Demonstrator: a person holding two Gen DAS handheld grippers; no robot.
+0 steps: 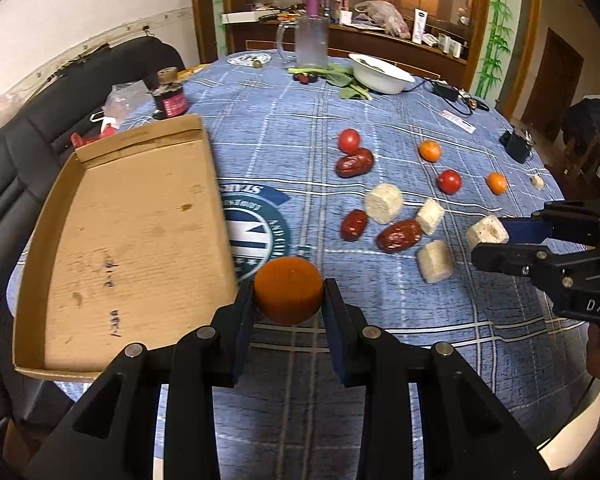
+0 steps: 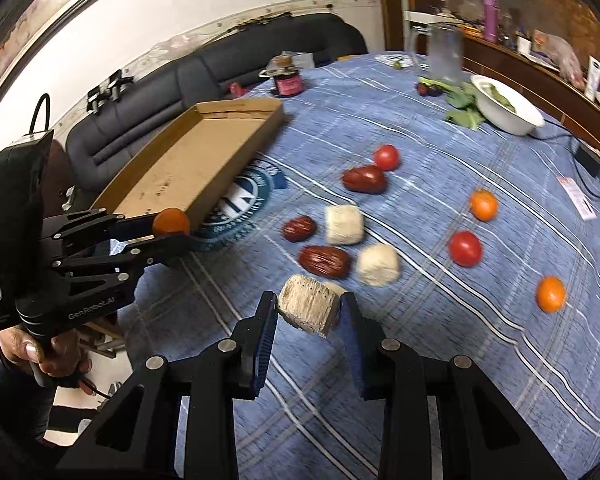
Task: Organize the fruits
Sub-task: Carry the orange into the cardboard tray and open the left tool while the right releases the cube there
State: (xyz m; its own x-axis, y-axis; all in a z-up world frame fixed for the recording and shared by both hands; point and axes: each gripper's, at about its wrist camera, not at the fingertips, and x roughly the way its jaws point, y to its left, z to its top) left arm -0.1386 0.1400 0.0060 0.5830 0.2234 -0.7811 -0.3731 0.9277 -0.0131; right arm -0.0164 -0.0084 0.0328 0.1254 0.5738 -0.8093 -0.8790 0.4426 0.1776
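Fruits are mostly loose on the desk; two pieces are airborne in the tools. Left tool pinches an orange between its pads, held just off the near right corner of the tray, lifted clear of the cloth, probably so it can go over the low wall. Right tool pinches a pale chunk by its sides, tilted, also off the cloth; looks like both are headed for the tray. Past them, a cluster in mid-desk: three dates, more pale chunks, two tomatoes, two more oranges, mostly apart but some touching, e.g. far tomato against a date. Tray is empty, so drop room is wide open; its right wall is the only edge to clear, and its left side overhangs the desk toward the sofa, so I'd drop gently, inboard. Open cloth between tray and cluster gives a free lane. Far end: jar, mug, bowl, greens, cable, all well clear.
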